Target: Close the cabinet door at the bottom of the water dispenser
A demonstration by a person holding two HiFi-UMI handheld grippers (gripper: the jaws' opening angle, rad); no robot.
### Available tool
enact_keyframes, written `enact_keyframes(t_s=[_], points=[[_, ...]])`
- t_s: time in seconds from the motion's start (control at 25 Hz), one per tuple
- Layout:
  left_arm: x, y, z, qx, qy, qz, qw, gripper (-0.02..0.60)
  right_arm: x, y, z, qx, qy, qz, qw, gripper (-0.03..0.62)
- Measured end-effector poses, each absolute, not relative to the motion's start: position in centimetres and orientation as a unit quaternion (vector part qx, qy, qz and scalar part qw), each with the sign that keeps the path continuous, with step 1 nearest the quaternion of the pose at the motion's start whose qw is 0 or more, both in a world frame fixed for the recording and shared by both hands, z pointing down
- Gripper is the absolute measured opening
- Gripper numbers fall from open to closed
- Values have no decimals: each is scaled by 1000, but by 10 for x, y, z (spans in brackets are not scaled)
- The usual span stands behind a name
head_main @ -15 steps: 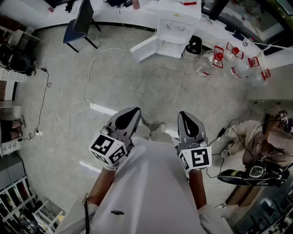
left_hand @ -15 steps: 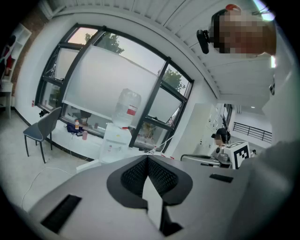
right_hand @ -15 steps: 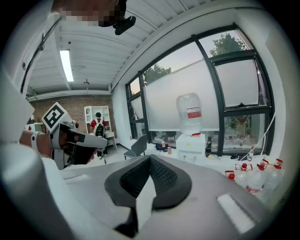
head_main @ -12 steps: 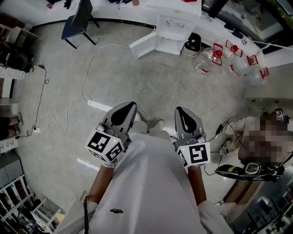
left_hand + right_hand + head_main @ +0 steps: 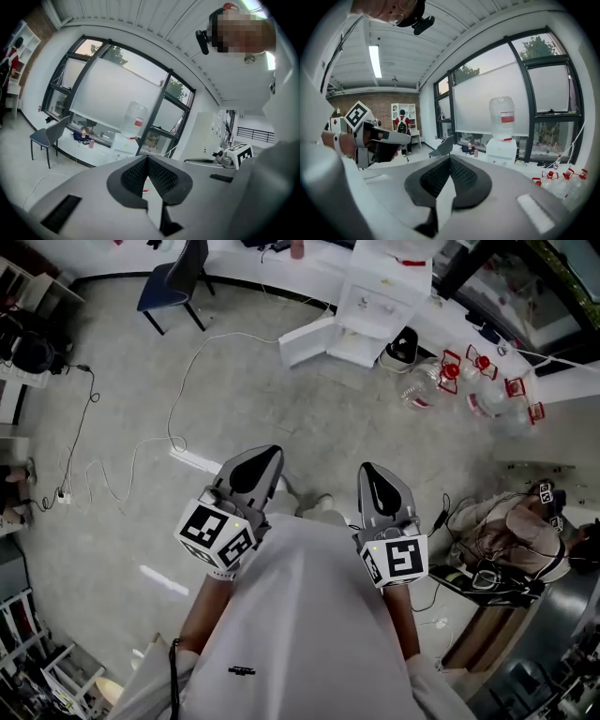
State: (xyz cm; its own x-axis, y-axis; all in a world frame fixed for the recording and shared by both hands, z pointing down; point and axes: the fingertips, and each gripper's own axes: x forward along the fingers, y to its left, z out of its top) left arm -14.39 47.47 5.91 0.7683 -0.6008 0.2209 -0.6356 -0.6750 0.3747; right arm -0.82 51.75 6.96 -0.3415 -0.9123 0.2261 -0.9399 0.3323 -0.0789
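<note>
The cabinet door (image 5: pixel 306 341) stands open at the foot of the white water dispenser (image 5: pixel 380 298), swung out to the left of the base over the grey floor (image 5: pixel 281 399). The dispenser stands against the far wall, at the top of the head view and well away from both grippers. In the right gripper view it appears ahead beneath the windows, with a clear water bottle (image 5: pixel 502 117) upside down on top.

A black object (image 5: pixel 401 341) stands just beside the dispenser on its right. Past that, several empty bottles (image 5: pixel 469 381) with red fittings lie on the floor. A blue chair (image 5: pixel 173 282) stands off to the left of the dispenser, and a white cable (image 5: pixel 178 418) loops across the floor from near the door toward the person.

The left gripper (image 5: pixel 266 457) and the right gripper (image 5: pixel 372 472) are held side by side close in front of the person's white shirt (image 5: pixel 300 634), both pointing toward the dispenser. The left gripper's jaws are pressed together at the tips, with nothing between them. The right gripper's jaws likewise meet at the tips and carry nothing. Another person (image 5: pixel 511 531) sits at the right edge among cables.
</note>
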Motion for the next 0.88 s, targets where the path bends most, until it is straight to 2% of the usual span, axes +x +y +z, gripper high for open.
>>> enact_keyframes(t_s=[0.6, 0.88], points=[[-212, 454, 74, 918, -330, 20, 220, 5, -56, 493, 72, 596, -796, 72, 71, 11], [-221, 438, 78, 916, -331, 21, 225, 5, -57, 472, 73, 603, -792, 75, 63, 11]])
